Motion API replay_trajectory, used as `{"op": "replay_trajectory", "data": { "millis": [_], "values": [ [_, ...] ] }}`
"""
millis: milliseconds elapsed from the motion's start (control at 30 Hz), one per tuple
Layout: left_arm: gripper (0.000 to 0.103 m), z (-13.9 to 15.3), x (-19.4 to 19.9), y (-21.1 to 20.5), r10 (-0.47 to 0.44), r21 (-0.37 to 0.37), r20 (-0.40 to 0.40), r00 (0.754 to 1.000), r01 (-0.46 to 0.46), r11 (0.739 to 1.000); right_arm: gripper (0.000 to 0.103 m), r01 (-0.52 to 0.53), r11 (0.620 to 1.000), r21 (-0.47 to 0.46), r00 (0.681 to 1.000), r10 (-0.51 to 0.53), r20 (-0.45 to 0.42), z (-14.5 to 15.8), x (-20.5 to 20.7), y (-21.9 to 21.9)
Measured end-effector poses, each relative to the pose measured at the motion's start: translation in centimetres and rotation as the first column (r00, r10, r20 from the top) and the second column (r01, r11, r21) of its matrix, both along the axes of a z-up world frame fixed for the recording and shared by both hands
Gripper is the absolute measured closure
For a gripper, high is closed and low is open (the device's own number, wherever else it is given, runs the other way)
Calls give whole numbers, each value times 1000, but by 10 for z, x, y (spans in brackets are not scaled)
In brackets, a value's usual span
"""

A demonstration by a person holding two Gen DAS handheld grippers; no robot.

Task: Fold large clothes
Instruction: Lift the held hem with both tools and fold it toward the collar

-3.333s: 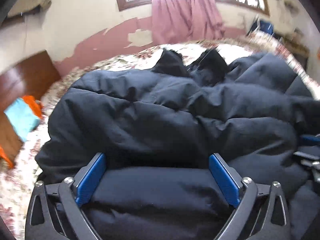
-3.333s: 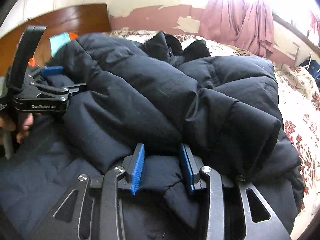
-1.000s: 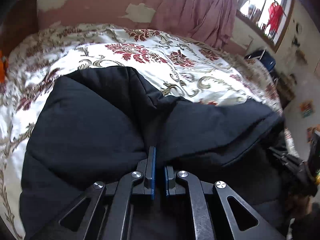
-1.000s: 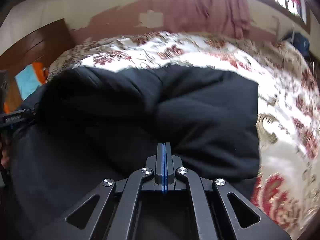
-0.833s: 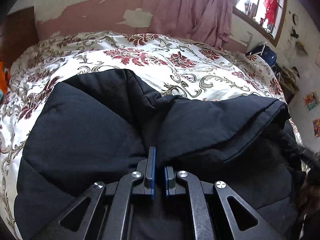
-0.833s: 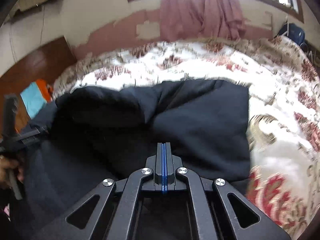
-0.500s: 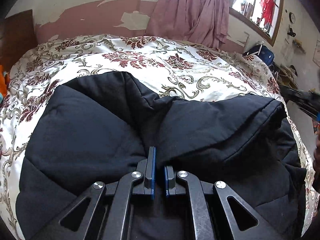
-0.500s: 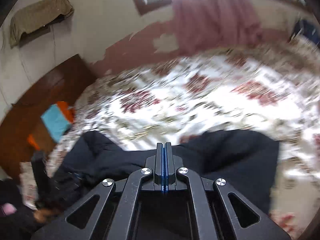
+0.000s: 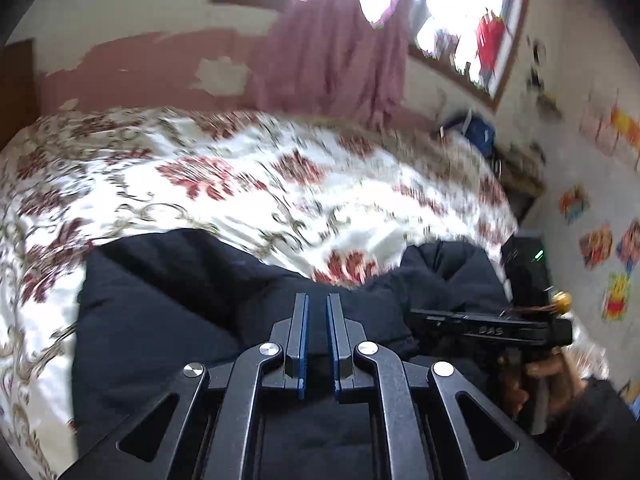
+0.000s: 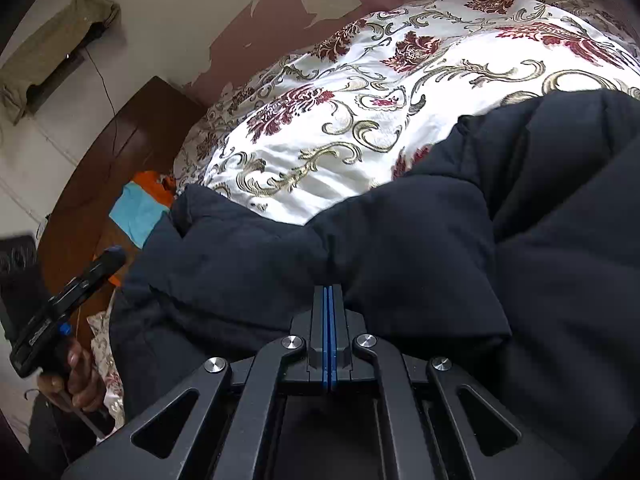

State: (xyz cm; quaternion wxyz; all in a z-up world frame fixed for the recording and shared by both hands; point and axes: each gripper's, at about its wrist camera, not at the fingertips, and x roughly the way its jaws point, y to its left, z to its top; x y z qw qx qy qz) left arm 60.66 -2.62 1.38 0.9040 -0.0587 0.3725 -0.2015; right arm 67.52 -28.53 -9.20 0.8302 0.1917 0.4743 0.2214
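Jaws first: on our left gripper (image 9: 317, 308) we found the blue-padded fingers (image 9: 303, 344) standing slightly apart, a narrow gap between them and no fabric visibly caught there; the dark cloth showed behind and below them. On our right gripper (image 10: 327, 300) the two pads were pressed flat together, tips right at the edge of a padded fold, and we could not tell whether any cloth was pinched between them.

We saw the black puffer jacket (image 10: 400, 240) lying on the bed, bunched into thick quilted folds across the lower half of both views. In the left wrist view the jacket (image 9: 160, 320) spread below and to the left of the fingers, with another mound of it to the right, near the other gripper, which a hand (image 9: 540, 376) held there. In the right wrist view, a hand (image 10: 78, 376) held the left gripper at the far left, just beside the jacket's edge.

Beyond the jacket we noted the white bedspread (image 10: 360, 112) with red and gold floral scrolls. Behind the bed hung a mauve curtain (image 9: 332, 48) under a bright window (image 9: 472, 12), on a wall with peeling pink paint (image 9: 132, 68). A turquoise cloth (image 10: 138, 212) and an orange one (image 10: 154, 186) lay against the brown wooden headboard (image 10: 120, 148). The left view was motion-blurred.
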Motion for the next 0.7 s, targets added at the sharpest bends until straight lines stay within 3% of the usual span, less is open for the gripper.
{"op": "replay_trajectory", "data": {
  "millis": [133,267,433,500,567,700],
  "values": [
    [94,-34,23,-41,-94,65,-154,984,105,992,102,-2,997,-73,1000,1,-16,-3,5,-5],
    [94,-55,36,-57,-53,142,-201,978,82,986,102,-26,969,-246,1000,29,7,4,17,3],
    [96,-77,76,-67,44,246,-309,950,35,969,102,-20,963,-268,999,13,-29,-9,41,8],
    [99,-85,86,-69,46,283,-302,952,44,958,103,-12,970,-243,999,4,-32,-18,50,6],
    [99,-92,94,-66,38,253,-284,958,37,967,103,-3,977,-215,1000,-1,-19,-27,57,4],
    [99,-106,110,-50,48,126,-307,950,-9,992,103,7,984,-175,1000,-11,-23,-44,68,2]
  ]
}}
